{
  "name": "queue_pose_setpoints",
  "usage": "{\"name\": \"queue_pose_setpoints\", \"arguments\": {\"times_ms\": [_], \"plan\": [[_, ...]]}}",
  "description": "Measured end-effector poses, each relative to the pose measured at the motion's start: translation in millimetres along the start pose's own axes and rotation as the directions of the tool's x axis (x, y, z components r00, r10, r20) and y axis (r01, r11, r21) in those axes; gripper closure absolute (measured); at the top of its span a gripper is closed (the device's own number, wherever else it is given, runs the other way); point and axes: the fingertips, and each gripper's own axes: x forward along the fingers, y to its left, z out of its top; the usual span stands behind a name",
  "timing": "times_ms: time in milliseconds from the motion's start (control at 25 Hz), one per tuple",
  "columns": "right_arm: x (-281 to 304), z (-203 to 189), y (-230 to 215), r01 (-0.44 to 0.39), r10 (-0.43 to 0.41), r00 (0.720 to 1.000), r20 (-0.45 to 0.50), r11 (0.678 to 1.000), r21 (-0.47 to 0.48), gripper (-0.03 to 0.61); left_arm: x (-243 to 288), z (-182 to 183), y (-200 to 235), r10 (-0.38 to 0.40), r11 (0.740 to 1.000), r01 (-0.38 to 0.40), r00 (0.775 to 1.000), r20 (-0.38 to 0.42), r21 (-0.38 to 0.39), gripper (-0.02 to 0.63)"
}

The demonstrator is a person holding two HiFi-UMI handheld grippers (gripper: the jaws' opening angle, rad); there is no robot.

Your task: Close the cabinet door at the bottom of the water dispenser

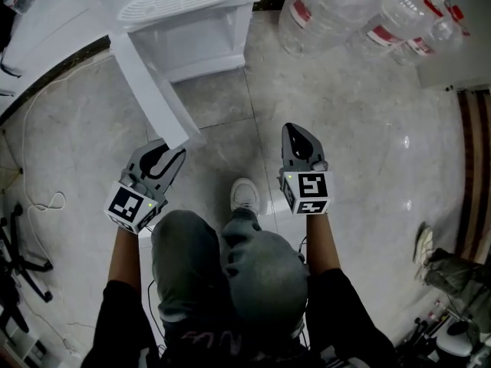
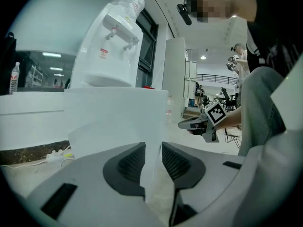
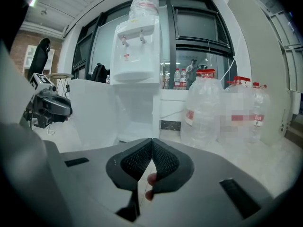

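Note:
The white water dispenser (image 1: 184, 6) stands at the top of the head view, and its bottom cabinet door (image 1: 149, 90) swings out towards me. My left gripper (image 1: 175, 153) is at the door's free end. In the left gripper view the door's edge (image 2: 152, 126) runs between the open jaws of that gripper (image 2: 153, 157), close to both pads. My right gripper (image 1: 301, 133) hovers over the floor to the right of the door, shut and empty. In the right gripper view its pads meet (image 3: 152, 148), facing the dispenser (image 3: 137, 46) and the open door (image 3: 94, 112).
Several large water bottles (image 1: 337, 10) stand on the floor right of the dispenser. A white cable (image 1: 38, 205) loops over the floor at left. My shoe (image 1: 245, 195) and knees are just below the grippers. Clutter lies at the lower right (image 1: 445, 267).

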Motion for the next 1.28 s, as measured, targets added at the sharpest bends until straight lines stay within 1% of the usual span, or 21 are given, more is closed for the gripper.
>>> {"name": "queue_pose_setpoints", "arguments": {"times_ms": [160, 360, 480, 640, 800, 960, 1160, 1280], "plan": [[2, -8, -15, 0.02, -0.02, 1.0, -0.01, 1.0, 0.008, 0.565, 31, 8, -3, -0.027, 1.0, 0.027, 1.0, 0.008, 0.014, 0.495], [5, -18, -33, 0.042, -0.041, 0.999, -0.023, 0.999, 0.019, 0.565, 69, 18, -3, -0.077, 0.995, 0.076, 0.997, 0.011, 0.067, 0.497], [9, -23, -43, 0.05, -0.049, 0.998, -0.029, 0.998, 0.025, 0.565, 92, 26, -1, -0.099, 0.993, 0.097, 0.995, 0.018, 0.067, 0.497], [15, -27, -60, 0.063, -0.061, 0.997, -0.041, 0.998, 0.028, 0.565, 125, 36, 4, -0.107, 0.993, 0.105, 0.994, 0.035, 0.059, 0.497], [20, -31, -77, 0.08, -0.078, 0.996, -0.05, 0.996, 0.04, 0.565, 157, 46, 15, -0.107, 0.991, 0.103, 0.993, 0.048, 0.08, 0.497], [24, -42, -89, 0.089, -0.086, 0.993, -0.077, 0.995, 0.041, 0.565, 189, 50, 33, -0.101, 0.992, 0.097, 0.994, 0.046, 0.081, 0.497], [33, -53, -104, 0.099, -0.094, 0.99, -0.103, 0.994, 0.043, 0.565, 220, 56, 61, -0.066, 0.995, 0.062, 0.997, 0.049, 0.079, 0.497], [41, -55, -112, 0.104, -0.099, 0.989, -0.11, 0.993, 0.047, 0.565, 237, 55, 80, -0.041, 0.998, 0.038, 0.998, 0.046, 0.058, 0.495]]}}
